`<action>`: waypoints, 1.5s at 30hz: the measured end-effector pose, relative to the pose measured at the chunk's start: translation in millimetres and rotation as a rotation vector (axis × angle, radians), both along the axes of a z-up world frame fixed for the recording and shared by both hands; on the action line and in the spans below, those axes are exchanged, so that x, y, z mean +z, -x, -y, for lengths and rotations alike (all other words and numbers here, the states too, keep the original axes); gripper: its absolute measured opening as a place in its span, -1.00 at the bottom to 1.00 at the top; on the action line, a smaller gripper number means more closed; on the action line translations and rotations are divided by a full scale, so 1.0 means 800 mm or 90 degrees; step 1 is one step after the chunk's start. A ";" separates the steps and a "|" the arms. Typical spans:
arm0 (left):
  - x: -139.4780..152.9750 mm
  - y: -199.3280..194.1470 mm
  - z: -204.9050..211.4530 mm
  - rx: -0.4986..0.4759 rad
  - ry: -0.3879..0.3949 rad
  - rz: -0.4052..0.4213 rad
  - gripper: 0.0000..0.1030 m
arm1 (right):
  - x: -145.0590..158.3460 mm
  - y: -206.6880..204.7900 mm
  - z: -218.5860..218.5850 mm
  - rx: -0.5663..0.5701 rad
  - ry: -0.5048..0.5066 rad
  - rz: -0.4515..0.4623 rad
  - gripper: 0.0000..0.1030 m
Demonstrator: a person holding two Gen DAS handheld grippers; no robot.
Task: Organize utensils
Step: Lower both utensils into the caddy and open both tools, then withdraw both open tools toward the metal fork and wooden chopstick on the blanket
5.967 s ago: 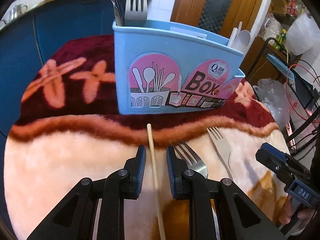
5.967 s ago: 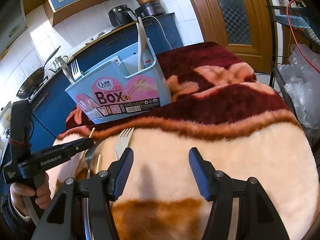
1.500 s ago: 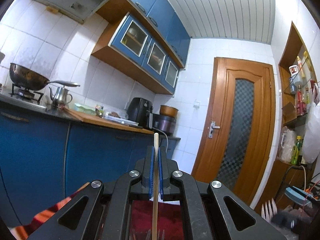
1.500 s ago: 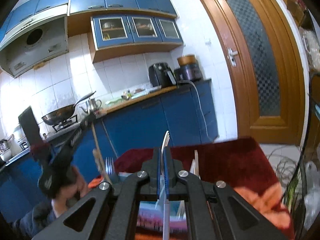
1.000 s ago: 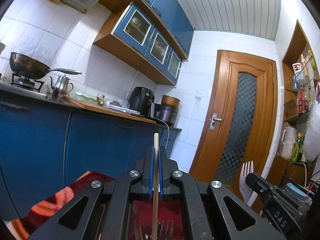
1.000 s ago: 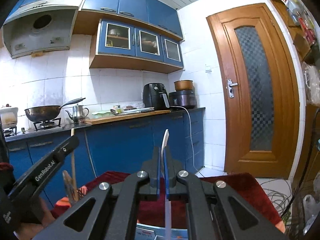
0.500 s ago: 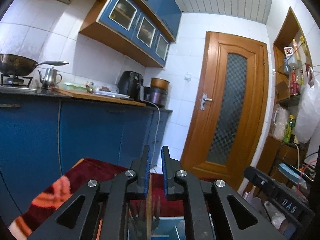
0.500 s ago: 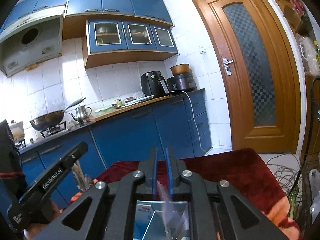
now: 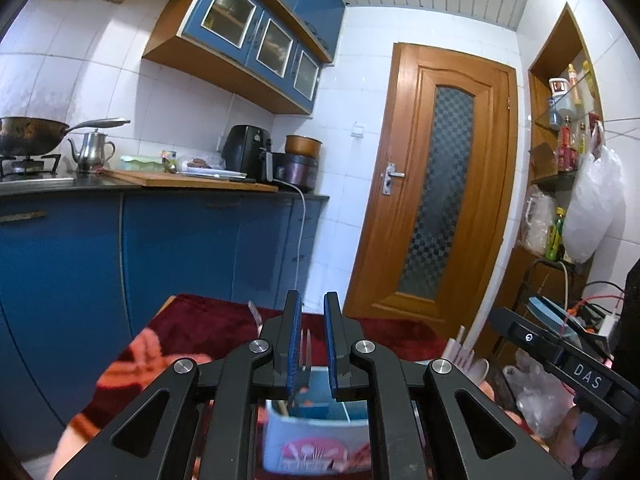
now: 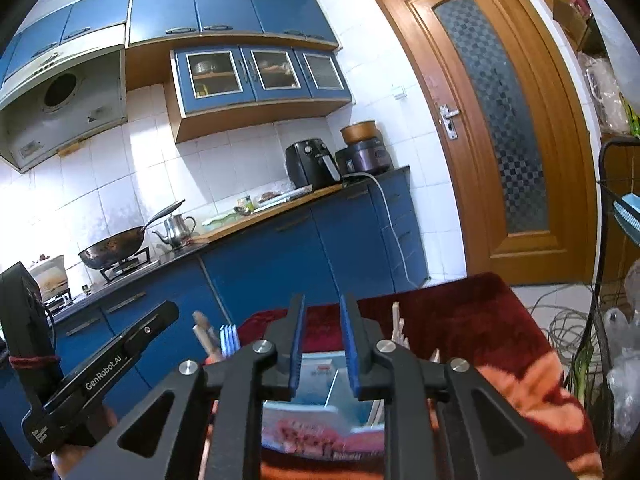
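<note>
Drop-off step: left gripper [image 9: 311,340] and right gripper [image 10: 323,344] above blue utensil box [image 9: 316,436], fingers just parted slightly, nothing held. Next: fetch remaining utensils.

Both views bright and evenly lit; light source itself not in frame. White wall tiles [image 9: 100,92] carry soft sheen, no hard glare. Strong fisheye: door [image 9: 436,196] bows, black vignette at corners. Background sharp. Near objects soft: blue box [image 9: 316,436] under the fingers smeared by motion blur in both views, blanket [image 10: 500,344] edge blurred too. Shadows faint under cabinets [image 10: 260,76].
</note>
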State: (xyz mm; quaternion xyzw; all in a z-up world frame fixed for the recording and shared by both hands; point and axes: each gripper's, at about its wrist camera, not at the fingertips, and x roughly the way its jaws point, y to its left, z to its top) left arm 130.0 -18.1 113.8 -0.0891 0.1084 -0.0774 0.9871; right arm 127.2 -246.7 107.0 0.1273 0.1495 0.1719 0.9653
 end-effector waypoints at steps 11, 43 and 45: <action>-0.001 0.040 -0.011 -0.025 -0.006 -0.073 -0.78 | -0.014 0.044 -0.017 0.011 0.028 -0.081 -0.48; -0.113 0.066 0.012 -0.081 -0.031 -0.311 -0.51 | -0.117 0.104 0.014 -0.006 0.104 -0.230 -0.18; -0.120 0.061 0.016 -0.085 -0.028 -0.328 -0.51 | -0.120 0.103 0.015 -0.004 0.103 -0.232 -0.14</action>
